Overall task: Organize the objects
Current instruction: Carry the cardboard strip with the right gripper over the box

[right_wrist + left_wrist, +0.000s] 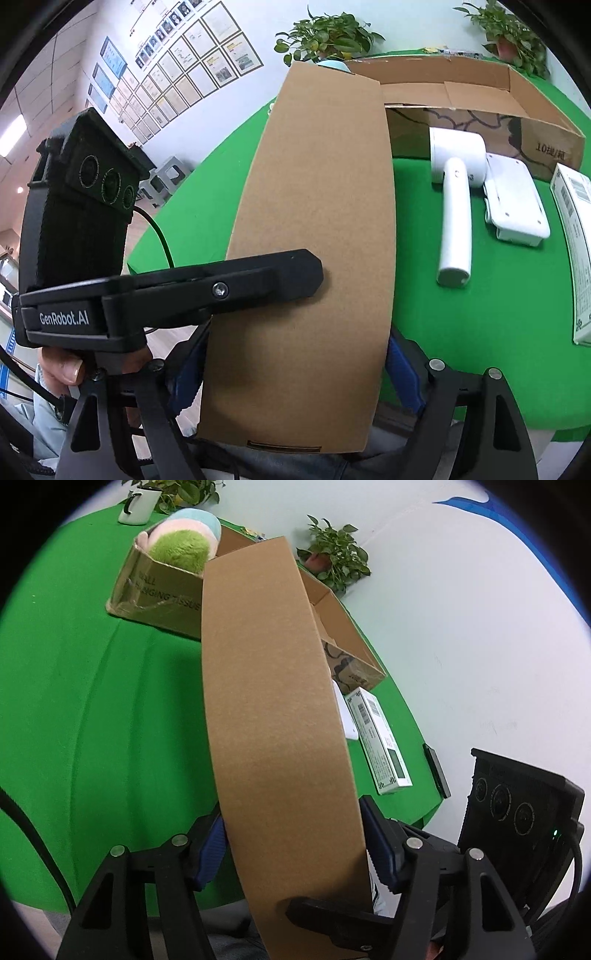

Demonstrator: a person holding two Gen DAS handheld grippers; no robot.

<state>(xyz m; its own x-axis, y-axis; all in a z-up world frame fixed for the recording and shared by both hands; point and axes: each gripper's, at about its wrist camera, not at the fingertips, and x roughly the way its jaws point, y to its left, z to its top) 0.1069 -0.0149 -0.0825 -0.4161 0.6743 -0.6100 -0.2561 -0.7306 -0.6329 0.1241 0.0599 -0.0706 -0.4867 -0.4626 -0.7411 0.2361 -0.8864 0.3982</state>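
Left gripper (pixel 291 849): closed on the near end of a flat brown box (pixel 273 701), blue pads pressed on both long sides.
Right gripper (pixel 295 369): gripping the same box (pixel 314 240) from the other side; the left one's finger lies across its face.
Box position: held above the near edge of the green table (pixel 92 701), pointing toward the open carton (pixel 480 96).
Doing it well: I judge both grips should stay level, so the box does not twist.
Box look: plain, matte kraft card, long, unmarked, with a slot at the near end.
Nearby: white handheld device (pixel 456 206), white case (pixel 515 199), plush toy (pixel 181 541) in a second carton (pixel 159 590).
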